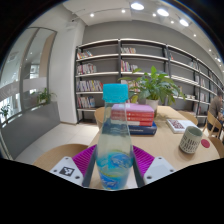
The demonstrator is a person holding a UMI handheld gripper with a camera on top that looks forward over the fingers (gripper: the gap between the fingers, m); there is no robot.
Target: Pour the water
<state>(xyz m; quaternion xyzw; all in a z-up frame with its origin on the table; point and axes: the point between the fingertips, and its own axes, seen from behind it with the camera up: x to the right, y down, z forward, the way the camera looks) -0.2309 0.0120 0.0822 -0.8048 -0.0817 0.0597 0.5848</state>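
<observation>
A clear water bottle [114,150] with a blue patterned label and a teal cap stands upright between my fingers, pressed by the magenta pads [85,158] on both sides. My gripper [114,166] is shut on it and holds it over the wooden table [170,150]. A dark green mug [190,139] with a white band stands on the table to the right, beyond the fingers.
A stack of books [142,118] and a potted plant [155,87] stand behind the bottle. An open magazine [181,125] lies further right. Bookshelves [100,80] line the back wall. A corridor with windows runs to the left.
</observation>
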